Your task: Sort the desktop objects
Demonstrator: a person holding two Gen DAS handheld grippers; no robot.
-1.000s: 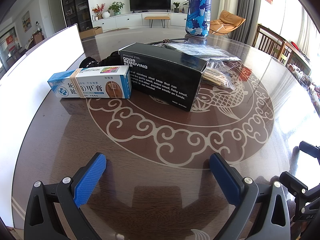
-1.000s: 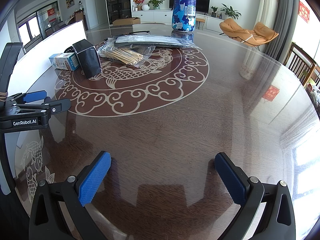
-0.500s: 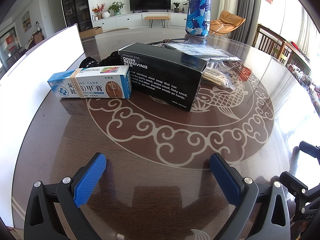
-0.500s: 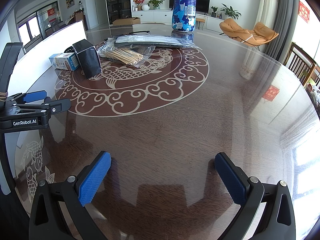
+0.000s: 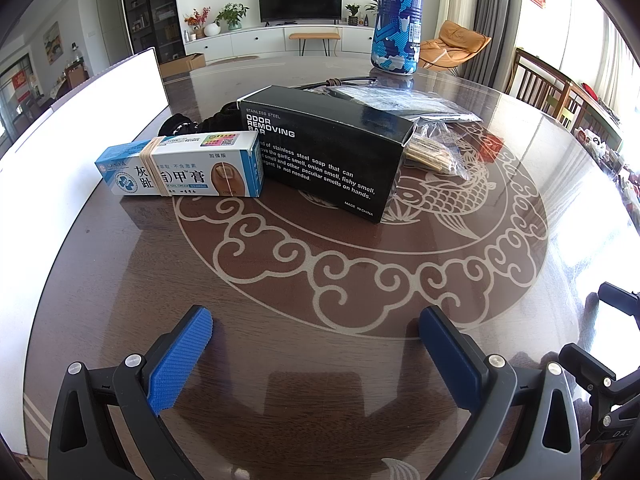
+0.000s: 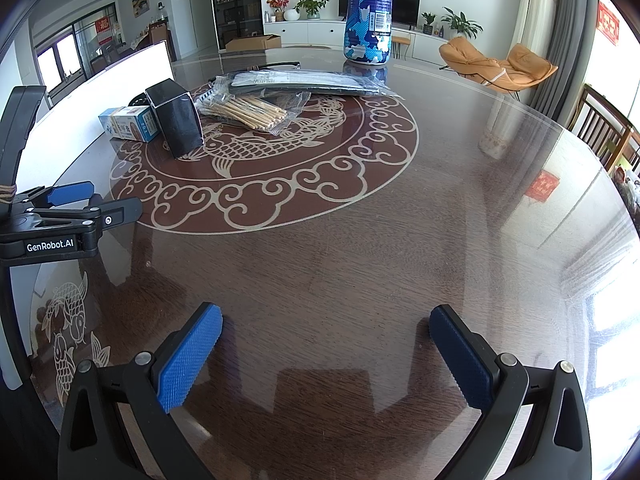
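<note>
While both my left gripper [image 5: 316, 356] and right gripper [image 6: 326, 354] hang spread wide and empty, the blue-and-white box [image 5: 180, 164] sits at eleven o'clock, touching the black box [image 5: 324, 148] at twelve. I'd approach the blue one squarely, low, pads across its long faces. Nothing has shifted since the earlier frame.

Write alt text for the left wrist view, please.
The open left gripper hovers over a dark round table, holding nothing. Ahead lie a blue-and-white ointment box and a black odor-removing-bar box, with bagged sticks behind.
</note>
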